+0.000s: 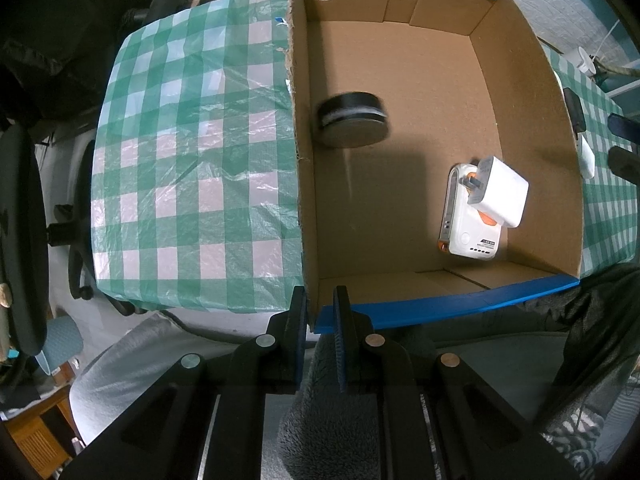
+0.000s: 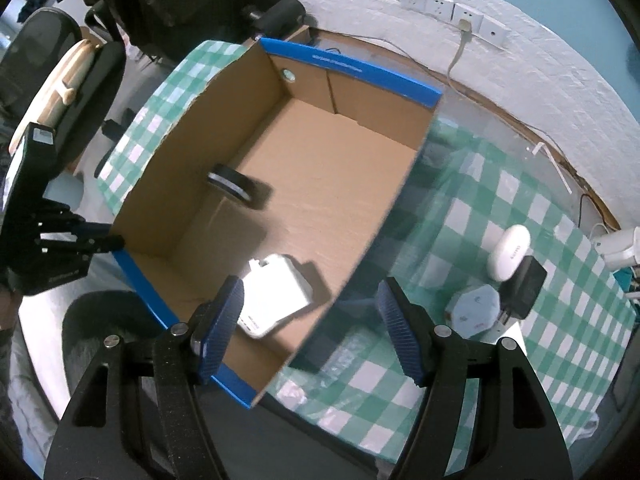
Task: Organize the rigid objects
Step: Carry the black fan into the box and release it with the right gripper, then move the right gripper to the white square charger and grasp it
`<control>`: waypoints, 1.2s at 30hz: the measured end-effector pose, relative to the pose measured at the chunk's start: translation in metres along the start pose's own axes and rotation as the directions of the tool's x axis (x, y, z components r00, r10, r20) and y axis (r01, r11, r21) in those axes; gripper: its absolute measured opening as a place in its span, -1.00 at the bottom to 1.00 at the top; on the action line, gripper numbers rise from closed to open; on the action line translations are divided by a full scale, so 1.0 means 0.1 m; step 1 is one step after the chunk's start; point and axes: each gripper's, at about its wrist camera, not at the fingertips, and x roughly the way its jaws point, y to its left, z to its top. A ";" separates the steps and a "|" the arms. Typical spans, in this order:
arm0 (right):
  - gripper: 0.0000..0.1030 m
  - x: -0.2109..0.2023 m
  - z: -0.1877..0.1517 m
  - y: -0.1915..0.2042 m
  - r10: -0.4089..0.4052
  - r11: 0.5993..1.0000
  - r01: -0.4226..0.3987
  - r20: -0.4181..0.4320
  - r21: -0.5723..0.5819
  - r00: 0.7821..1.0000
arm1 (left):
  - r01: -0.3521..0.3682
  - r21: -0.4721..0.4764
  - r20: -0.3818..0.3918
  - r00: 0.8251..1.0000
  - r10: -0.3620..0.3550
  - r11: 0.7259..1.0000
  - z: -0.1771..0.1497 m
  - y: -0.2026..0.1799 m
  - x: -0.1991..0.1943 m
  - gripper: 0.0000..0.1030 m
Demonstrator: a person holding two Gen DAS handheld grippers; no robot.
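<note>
An open cardboard box with blue rims stands on the green checked tablecloth. Inside it lie a black tape roll and a white charger resting on a white power bank. My left gripper is shut on the box's near left corner, pinching the wall. The right wrist view shows that gripper at the corner of the box. My right gripper hangs open above the box's near right wall, nothing between its pads. Below it lies the white charger; the tape roll leans by the left wall.
Right of the box on the cloth lie a white oval case, a black adapter and a white hexagonal device. Wall sockets and cables run behind. Office chairs stand left of the table.
</note>
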 end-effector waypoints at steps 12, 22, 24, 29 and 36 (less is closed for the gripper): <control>0.37 -0.19 -0.25 -0.49 -0.036 0.999 0.036 0.005 0.034 0.999 | 0.002 0.000 0.001 1.000 -0.002 1.000 0.00 0.01 -0.01 -0.78; 0.37 -0.02 -0.60 -1.31 -0.135 0.989 0.139 -0.061 0.060 0.989 | 0.015 -0.011 0.002 1.000 -0.015 1.000 -0.01 0.03 0.00 -0.78; 0.37 0.04 -0.67 -1.46 -0.152 0.986 0.156 -0.071 0.060 0.986 | 0.008 -0.007 0.001 1.000 -0.008 1.000 -0.01 0.02 0.01 -0.78; 0.37 0.23 -0.83 -1.75 -0.184 0.983 0.185 -0.091 0.011 0.979 | -0.011 0.005 -0.009 1.000 0.011 1.000 -0.01 -0.03 0.01 -0.78; 0.37 0.51 -0.98 -2.01 -0.195 0.981 0.196 -0.130 -0.003 0.972 | -0.021 0.005 -0.015 1.000 0.021 1.000 -0.01 -0.04 0.01 -0.78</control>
